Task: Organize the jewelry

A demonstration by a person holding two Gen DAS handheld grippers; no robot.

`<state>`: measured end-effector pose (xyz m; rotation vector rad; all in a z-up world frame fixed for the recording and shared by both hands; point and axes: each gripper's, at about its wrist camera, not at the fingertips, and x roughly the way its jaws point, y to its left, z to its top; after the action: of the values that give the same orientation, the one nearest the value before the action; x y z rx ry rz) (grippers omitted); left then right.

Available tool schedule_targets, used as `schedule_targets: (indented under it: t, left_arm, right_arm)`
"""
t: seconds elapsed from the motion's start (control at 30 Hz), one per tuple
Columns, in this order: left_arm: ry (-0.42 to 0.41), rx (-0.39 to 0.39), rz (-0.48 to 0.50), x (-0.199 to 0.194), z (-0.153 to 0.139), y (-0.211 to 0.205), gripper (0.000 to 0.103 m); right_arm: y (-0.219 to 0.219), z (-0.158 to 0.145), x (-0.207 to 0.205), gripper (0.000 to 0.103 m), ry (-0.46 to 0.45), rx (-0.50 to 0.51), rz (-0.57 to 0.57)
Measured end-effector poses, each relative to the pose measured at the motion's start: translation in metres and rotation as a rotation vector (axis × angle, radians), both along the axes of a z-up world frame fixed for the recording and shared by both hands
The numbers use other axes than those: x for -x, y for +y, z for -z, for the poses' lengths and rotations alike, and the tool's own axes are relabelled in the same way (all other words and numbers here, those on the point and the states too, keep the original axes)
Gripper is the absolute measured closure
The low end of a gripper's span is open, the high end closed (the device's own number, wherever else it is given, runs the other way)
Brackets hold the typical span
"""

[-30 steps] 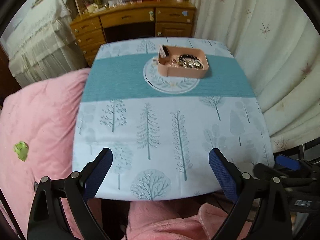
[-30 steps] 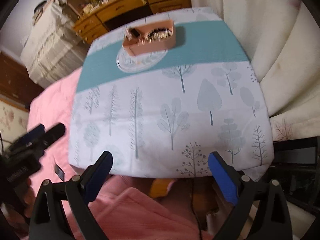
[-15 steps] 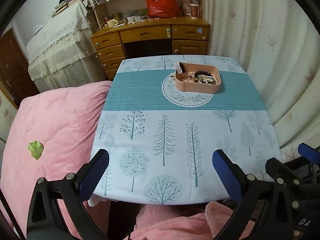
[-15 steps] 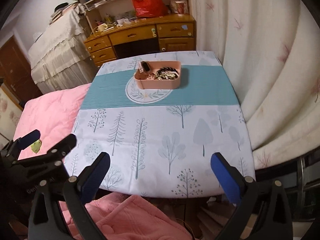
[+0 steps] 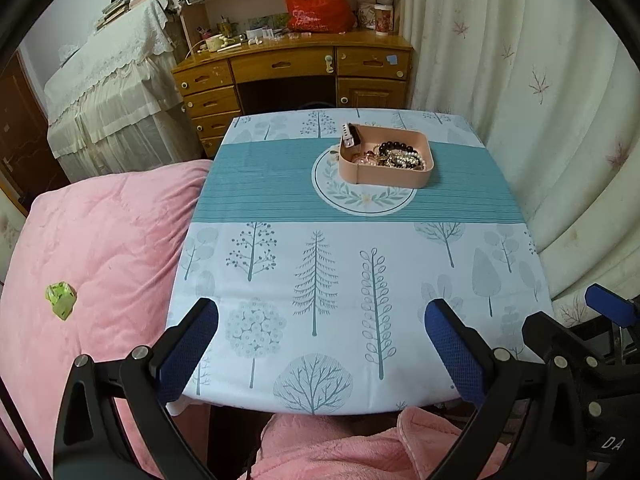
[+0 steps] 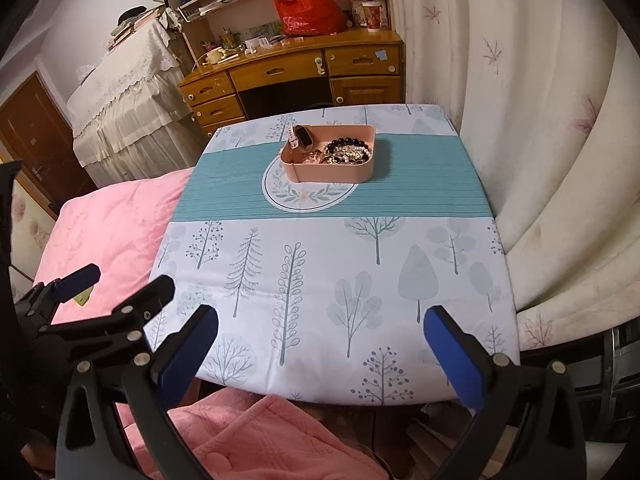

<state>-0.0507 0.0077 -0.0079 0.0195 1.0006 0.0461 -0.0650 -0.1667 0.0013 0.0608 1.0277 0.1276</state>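
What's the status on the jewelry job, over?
Left gripper open, empty. Right gripper open, empty. Jewelry piled in pink tray, far side of table. Nothing in the way.

Tablecloth (image 5: 320,272) with tree print and teal band covers the table. Pink quilt (image 5: 100,232) along its left edge; green scrap (image 5: 61,299) on quilt. Desk (image 5: 292,76) beyond far edge, red bag (image 5: 316,4) on top. Curtain (image 5: 540,100) at right edge.
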Motion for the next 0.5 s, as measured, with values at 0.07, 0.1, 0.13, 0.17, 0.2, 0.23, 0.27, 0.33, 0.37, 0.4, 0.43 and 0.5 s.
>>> schedule_targets:
  t: [0.07, 0.1, 0.13, 0.17, 0.2, 0.23, 0.27, 0.33, 0.37, 0.4, 0.43, 0.5]
  left_arm:
    - [0.001, 0.009, 0.003, -0.0021, 0.0002, 0.0000, 0.001]
    - [0.002, 0.011, 0.003, -0.0033, 0.0003, 0.0003, 0.001]
    - [0.004, 0.014, 0.001, -0.0044, 0.0006, 0.0009, 0.001]
    - [0.004, 0.017, 0.000, -0.0049, 0.0007, 0.0016, 0.001]
    - [0.004, 0.019, -0.001, -0.0056, 0.0009, 0.0022, 0.001]
    - [0.003, 0.020, -0.002, -0.0061, 0.0007, 0.0025, 0.001]
    - [0.001, 0.021, -0.003, -0.0065, 0.0005, 0.0027, 0.001]
    - [-0.002, 0.021, -0.004, -0.0075, 0.0001, 0.0028, 0.001]
    - [-0.003, 0.022, -0.003, -0.0078, 0.0000, 0.0028, 0.001]
    - [-0.003, 0.022, -0.002, -0.0079, -0.0001, 0.0030, 0.001]
    - [-0.003, 0.020, -0.004, -0.0078, -0.0002, 0.0025, 0.001]
    - [-0.002, 0.015, -0.002, -0.0090, -0.0004, 0.0024, 0.001]
  right_arm:
    - [-0.0002, -0.0009, 0.0001, 0.000, -0.006, 0.003, 0.001]
    - [-0.0002, -0.0014, 0.0005, 0.000, -0.007, 0.005, 0.003]
    - [-0.0005, -0.0015, 0.0005, 0.000, -0.008, 0.006, 0.005]
    - [-0.0009, -0.0013, 0.0002, 0.000, -0.006, 0.005, 0.006]
    - [-0.0013, -0.0009, -0.0004, 0.000, -0.004, 0.004, 0.007]
    - [-0.0016, -0.0005, -0.0010, 0.000, -0.001, 0.004, 0.010]
    - [-0.0018, -0.0002, -0.0014, 0.000, 0.000, 0.004, 0.011]
    - [-0.0020, -0.0006, -0.0018, 0.000, -0.001, 0.005, 0.013]
    - [-0.0020, -0.0010, -0.0019, 0.000, -0.002, 0.006, 0.014]
    - [-0.0018, -0.0008, -0.0025, 0.000, -0.003, 0.006, 0.013]
    - [-0.0015, -0.0010, -0.0026, 0.000, -0.003, 0.006, 0.013]
    - [-0.0016, -0.0005, -0.0026, 0.000, 0.000, 0.005, 0.013]
